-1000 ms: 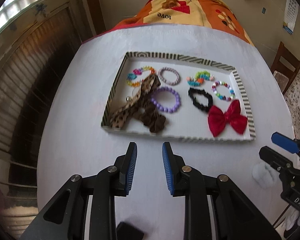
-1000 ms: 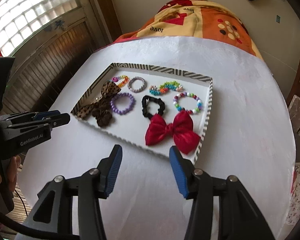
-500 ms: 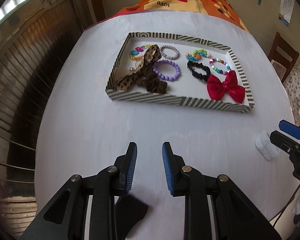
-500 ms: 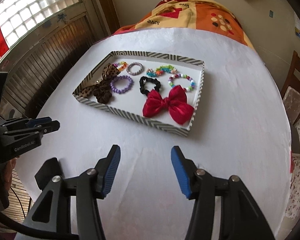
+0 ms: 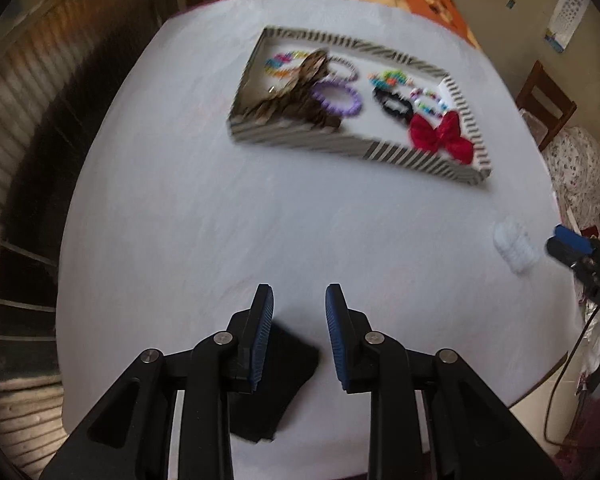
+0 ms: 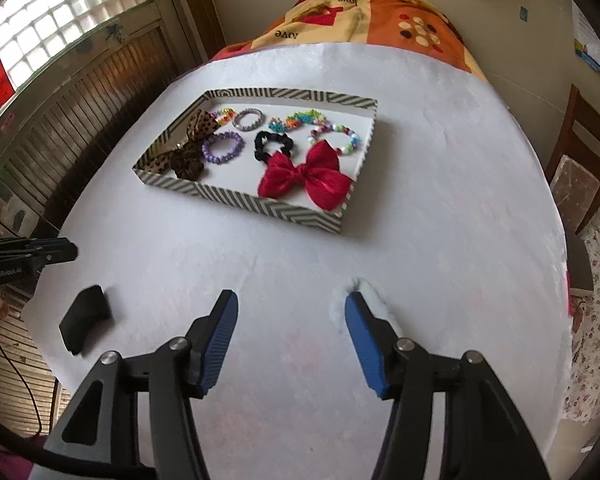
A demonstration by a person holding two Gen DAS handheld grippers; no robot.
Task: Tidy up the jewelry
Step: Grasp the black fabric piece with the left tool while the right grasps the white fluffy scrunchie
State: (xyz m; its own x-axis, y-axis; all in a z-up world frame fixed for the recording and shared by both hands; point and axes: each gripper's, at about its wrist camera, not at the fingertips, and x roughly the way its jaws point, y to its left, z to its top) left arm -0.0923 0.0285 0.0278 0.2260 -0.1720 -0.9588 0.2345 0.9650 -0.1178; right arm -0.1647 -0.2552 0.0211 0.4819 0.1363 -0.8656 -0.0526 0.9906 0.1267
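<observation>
Lying on the white-covered table (image 6: 440, 208), toward its far side, the striped tray (image 6: 260, 204) is being seen from both wrist cameras with all the jewelry inside it. A red bow (image 6: 306, 180) is being kept at the near right of the tray, with a black scrunchie (image 6: 274, 146) just beyond it and a purple bead bracelet (image 6: 223, 148) to the left of that. A leopard-print bow (image 6: 188, 148) is being held along the tray's left side, and a multicoloured bead bracelet (image 6: 336, 142) near its right wall. Smaller bracelets are being shown along the far wall; in the left wrist view they are too blurred to be told apart.

The left gripper (image 5: 299, 308) is being held over the near part of the table, well apart from the tray, and its jaws are being opened with nothing between them. A black object (image 5: 276, 384) is being partly covered by its left finger; whether it is being touched cannot be told. The same object (image 6: 85, 316) is being seen lying flat at the near left edge in the right wrist view.

The right gripper (image 6: 290, 320) is likewise being held above bare tablecloth on the near side, and its jaws are being spread wider, again with nothing between them. A small white fluffy item (image 6: 374, 300) is being partly hidden behind its right finger; in the left wrist view this item (image 5: 514, 246) is lying near the table's right edge, just beside the right gripper's tip (image 5: 572, 242).
</observation>
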